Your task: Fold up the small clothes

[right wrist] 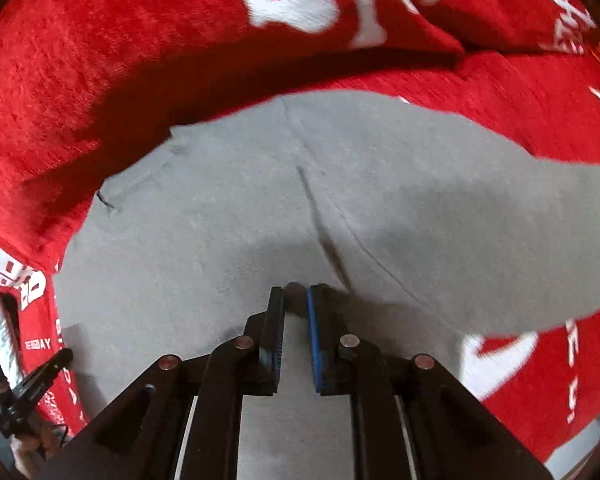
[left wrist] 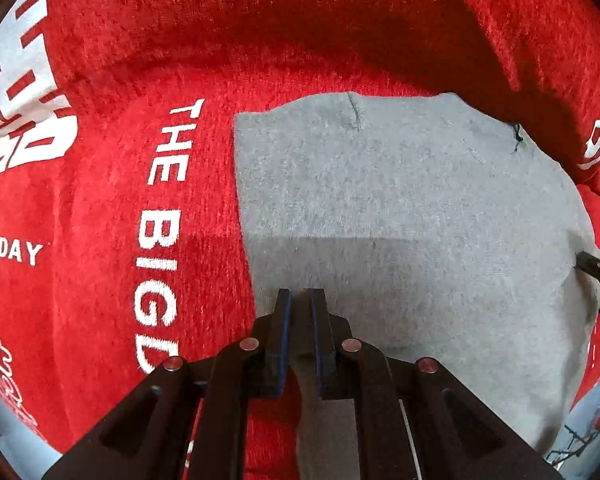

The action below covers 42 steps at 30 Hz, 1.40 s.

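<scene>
A grey knit garment (left wrist: 400,208) lies spread on a red blanket (left wrist: 108,208) with white lettering. My left gripper (left wrist: 300,294) is shut on the garment's near edge, with grey cloth pinched between its blue pads. In the right wrist view the same grey garment (right wrist: 260,208) fills the middle, with a seam running down it. My right gripper (right wrist: 296,292) is shut on a fold of the grey cloth at that seam. The right gripper's tip also shows at the far right of the left wrist view (left wrist: 598,270), at the garment's edge.
The red blanket (right wrist: 100,60) covers the whole surface and rises in a thick fold behind the garment. The left gripper shows at the lower left of the right wrist view (right wrist: 32,388). A pale floor strip (left wrist: 16,444) shows at the lower corners.
</scene>
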Available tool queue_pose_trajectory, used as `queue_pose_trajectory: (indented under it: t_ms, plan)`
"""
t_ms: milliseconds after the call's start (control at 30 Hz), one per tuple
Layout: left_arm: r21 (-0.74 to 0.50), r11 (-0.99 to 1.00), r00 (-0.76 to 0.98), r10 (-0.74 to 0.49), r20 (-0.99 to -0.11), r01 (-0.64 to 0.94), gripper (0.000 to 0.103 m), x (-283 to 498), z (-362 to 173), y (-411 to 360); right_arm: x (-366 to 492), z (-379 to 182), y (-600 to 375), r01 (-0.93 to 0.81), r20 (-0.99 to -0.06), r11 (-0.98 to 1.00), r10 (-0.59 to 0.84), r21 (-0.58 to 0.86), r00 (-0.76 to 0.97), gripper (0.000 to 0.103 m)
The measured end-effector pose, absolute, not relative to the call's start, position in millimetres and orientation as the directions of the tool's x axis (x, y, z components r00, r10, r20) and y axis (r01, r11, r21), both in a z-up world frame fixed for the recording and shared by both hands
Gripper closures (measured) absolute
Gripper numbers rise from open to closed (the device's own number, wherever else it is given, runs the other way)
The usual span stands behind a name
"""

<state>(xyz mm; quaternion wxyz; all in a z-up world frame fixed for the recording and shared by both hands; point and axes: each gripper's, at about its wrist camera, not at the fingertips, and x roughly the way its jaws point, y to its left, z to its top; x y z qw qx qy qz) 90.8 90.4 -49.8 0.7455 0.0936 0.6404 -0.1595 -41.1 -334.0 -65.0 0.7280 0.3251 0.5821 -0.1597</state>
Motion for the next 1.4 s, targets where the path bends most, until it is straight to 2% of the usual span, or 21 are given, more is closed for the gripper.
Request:
queue_pose_trajectory:
  t_ms: [133,400,433,467,500,533,633,767,800,933,1033,1167,1400]
  plan:
    - [-0.046,0.927,0.137,-0.104,-0.985,0.373,0.092,77,-43,78,-75,-61,-345,0.638,-0.927,0.675,0.23,0.372,0.297,0.09]
    - [-0.09,0.927,0.075,-0.126,-0.989,0.365,0.091,49,-26,29,-130,-58,-351,0.698,-0.908,0.582,0.302,0.417,0.291,0.088]
    - [-0.092,0.923,0.069,-0.126,-0.99,0.373,0.079,45,-23,23,-134,-59,-350,0.703,-0.907,0.576,0.307,0.418,0.288,0.085]
    - [-0.088,0.92,0.066,-0.122,-0.99,0.382,0.061,42,-20,19,-138,-60,-350,0.707,-0.906,0.57,0.311,0.42,0.287,0.083]
    - [-0.072,0.916,0.072,-0.109,-0.991,0.394,0.02,35,-18,9,-140,-61,-350,0.709,-0.904,0.565,0.315,0.422,0.288,0.078]
    - [-0.065,0.914,0.081,-0.106,-0.991,0.4,0.01,30,-17,3,-140,-63,-349,0.711,-0.903,0.56,0.318,0.425,0.289,0.072]
    - [-0.052,0.891,0.083,-0.1,-0.992,0.452,0.01,16,-19,-18,-145,-64,-351,0.714,-0.9,0.553,0.322,0.43,0.293,0.054]
    - [-0.058,0.884,0.054,-0.094,-0.994,0.465,0.01,2,-23,-41,-151,-66,-357,0.715,-0.894,0.542,0.335,0.442,0.299,0.053]
    - [-0.059,0.884,0.051,-0.093,-0.994,0.464,0.01,-3,-24,-45,-153,-67,-360,0.717,-0.892,0.536,0.337,0.446,0.303,0.049]
    - [-0.046,0.888,0.043,-0.074,-0.996,0.458,0.008,-10,-29,-67,-165,-67,-374,0.72,-0.876,0.503,0.337,0.478,0.346,0.023]
    - [-0.041,0.886,0.038,-0.066,-0.997,0.462,0.008,-17,-31,-84,-177,-61,-385,0.698,-0.845,0.477,0.313,0.535,0.434,0.015]
    - [-0.024,0.872,0.037,-0.049,-0.998,0.489,0.008,-26,-35,-106,-191,-61,-402,0.698,-0.819,0.429,0.314,0.573,0.479,0.015]
    - [-0.046,0.855,-0.005,-0.051,-0.999,0.516,0.008,-36,-40,-141,-221,-79,-444,0.78,-0.831,0.299,0.296,0.549,0.472,0.015]
